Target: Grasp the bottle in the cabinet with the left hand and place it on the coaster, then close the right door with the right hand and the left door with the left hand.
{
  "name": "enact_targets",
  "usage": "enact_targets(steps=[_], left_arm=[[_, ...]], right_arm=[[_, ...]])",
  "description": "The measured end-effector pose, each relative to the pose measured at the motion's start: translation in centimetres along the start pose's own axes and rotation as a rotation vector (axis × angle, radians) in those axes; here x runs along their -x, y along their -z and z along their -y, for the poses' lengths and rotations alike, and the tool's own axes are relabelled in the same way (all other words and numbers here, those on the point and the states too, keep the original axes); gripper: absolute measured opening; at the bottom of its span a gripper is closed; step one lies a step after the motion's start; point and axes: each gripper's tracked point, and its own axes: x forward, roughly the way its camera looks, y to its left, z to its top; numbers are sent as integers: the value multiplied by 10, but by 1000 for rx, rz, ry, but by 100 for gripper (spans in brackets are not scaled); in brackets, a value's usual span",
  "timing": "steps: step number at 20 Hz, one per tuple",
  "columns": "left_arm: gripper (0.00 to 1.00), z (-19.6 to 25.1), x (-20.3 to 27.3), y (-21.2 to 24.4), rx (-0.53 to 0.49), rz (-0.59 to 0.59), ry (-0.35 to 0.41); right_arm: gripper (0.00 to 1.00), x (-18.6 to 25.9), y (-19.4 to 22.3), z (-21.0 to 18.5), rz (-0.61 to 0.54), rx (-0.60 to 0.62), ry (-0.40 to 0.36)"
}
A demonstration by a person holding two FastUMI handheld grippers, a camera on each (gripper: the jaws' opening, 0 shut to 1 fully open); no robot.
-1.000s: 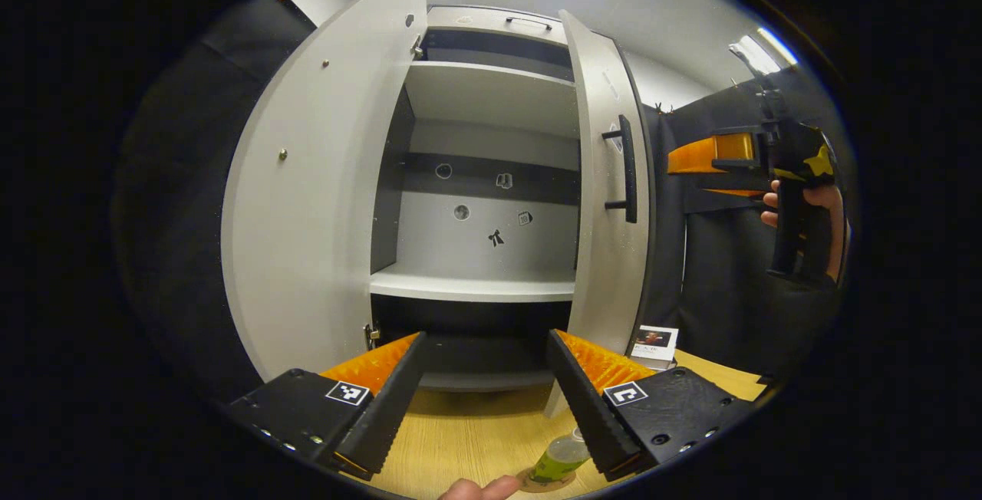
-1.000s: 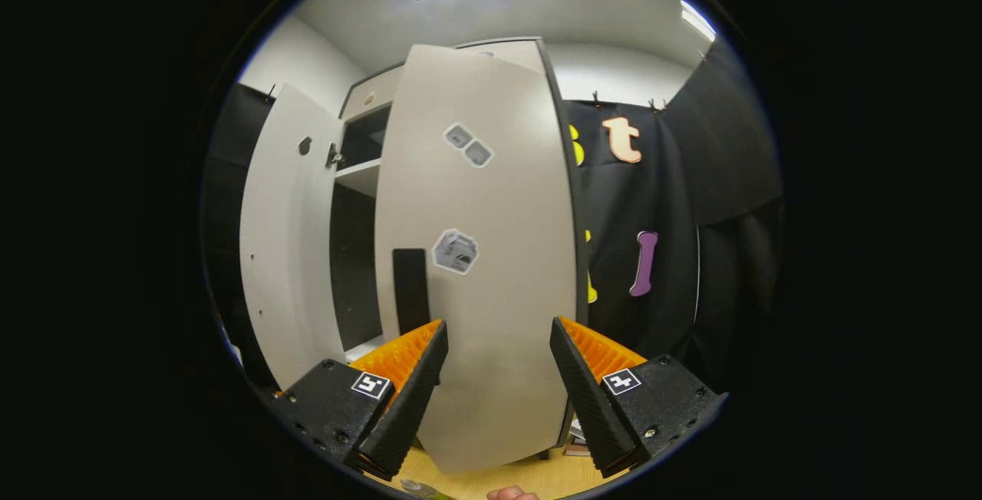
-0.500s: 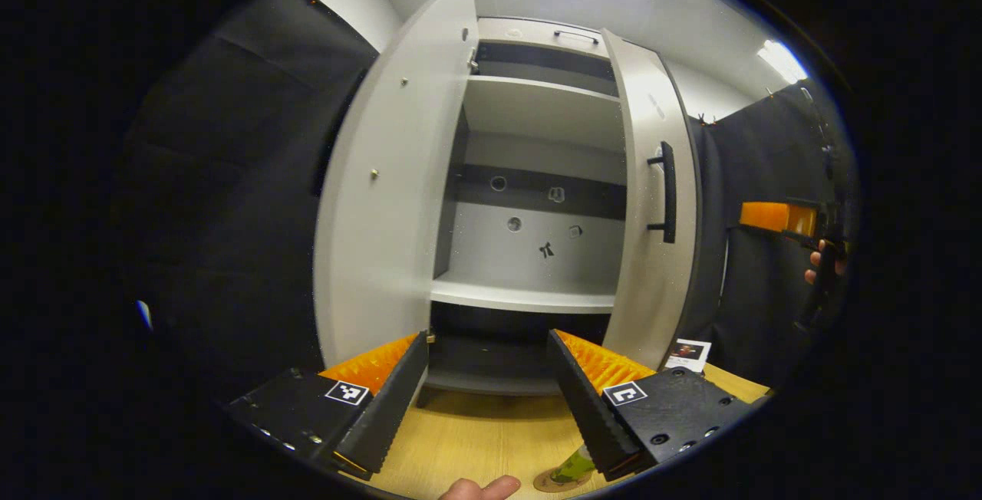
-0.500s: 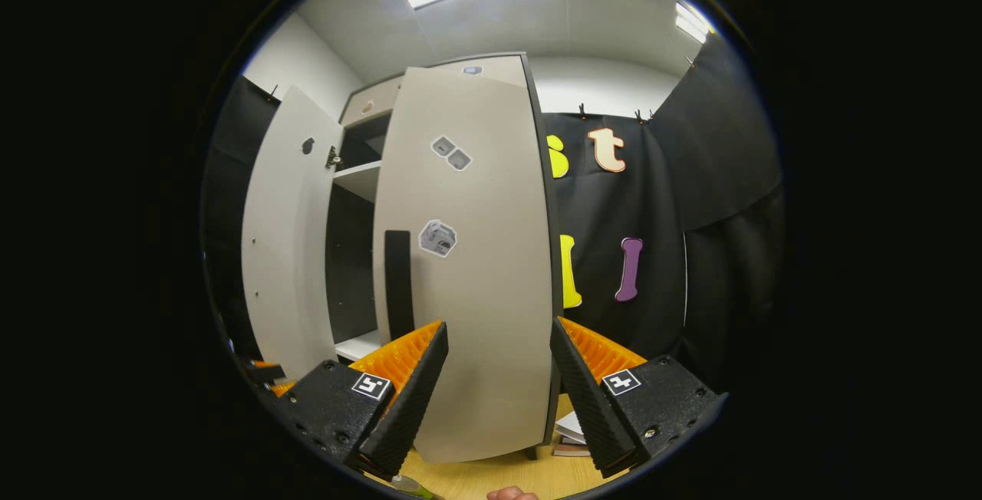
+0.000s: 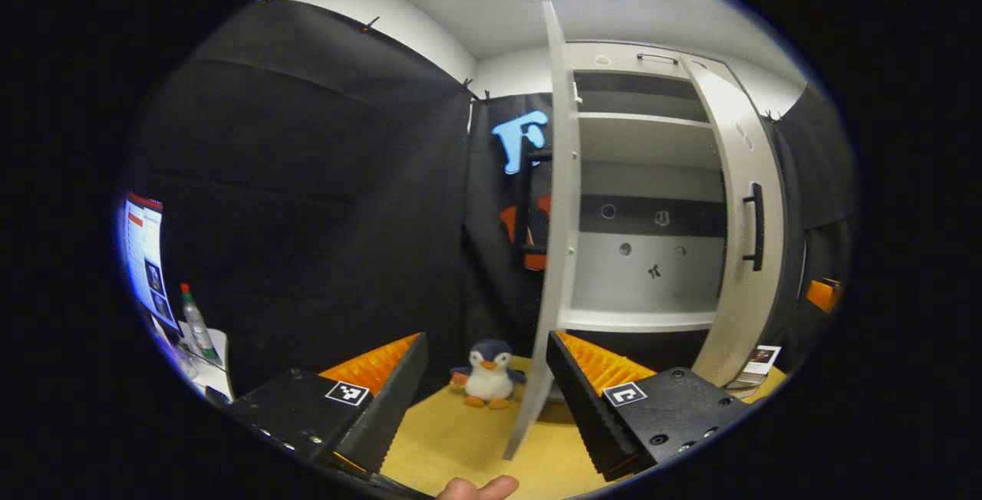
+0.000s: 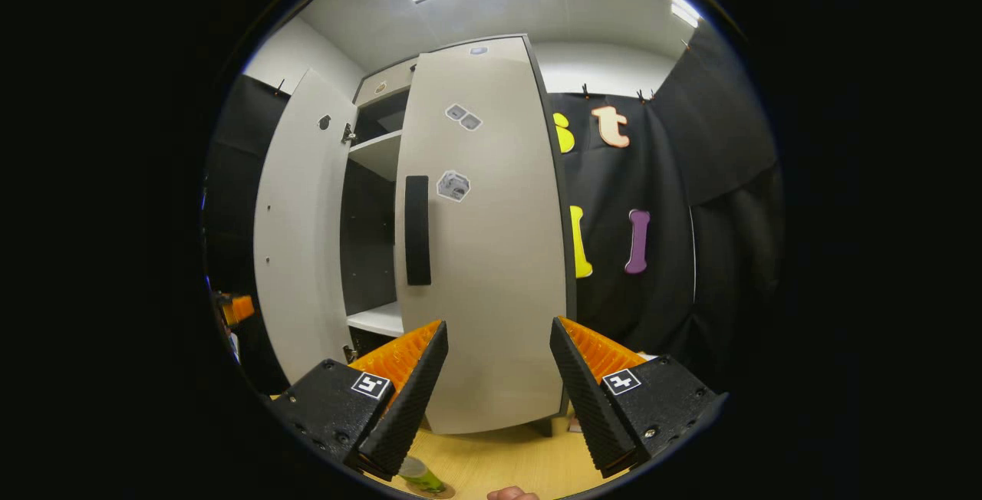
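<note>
Both doors hang ajar, our left gripper (image 5: 487, 400) and right gripper (image 6: 491, 381) gape empty, the bottle (image 6: 421, 474) sits on the table, and we risk the left door (image 5: 556, 254) striking the penguin toy (image 5: 488, 374) if swung carelessly.

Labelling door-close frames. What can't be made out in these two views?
- Bottle, right gripper view: cut off by the bottom edge and the right hand-held gripper; whether a coaster lies under it can't be confirmed.
- Right door, right gripper view: hides most of the cabinet interior; how far it is from latching can't be told.
- Left door, left gripper view: seen edge-on, so its front face is hidden.
- Monitor, left gripper view: too small and cut off at the edge.
</note>
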Motion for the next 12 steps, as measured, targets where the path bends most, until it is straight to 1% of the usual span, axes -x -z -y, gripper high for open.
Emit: enact_targets(steps=[1, 5, 6, 7, 8, 9, 10, 12], left_arm=[[95, -11, -9, -7, -10, -1, -28], [95, -15, -52, -32, -22, 41, -36], [100, -16, -63, -35, -34, 48, -43], [95, -14, -74, -35, -46, 52, -41], [95, -16, -80, -36, -66, 52, -65], [94, -18, -83, -38, -83, 56, -66], [93, -16, -84, -39, -84, 63, -47], [92, -8, -80, -36, -57, 54, -9]], right_arm=[[83, 2, 2, 3, -9, -2, 5], [83, 16, 1, 24, -10, -23, 54], [83, 19, 1, 29, -11, -30, 64], [83, 22, 0, 34, -10, -36, 78], [83, 25, 0, 40, -10, -37, 93], [83, 25, 1, 45, -7, -34, 109], [83, 27, -1, 51, -1, -30, 126], [83, 32, -4, 61, 7, -18, 153]])
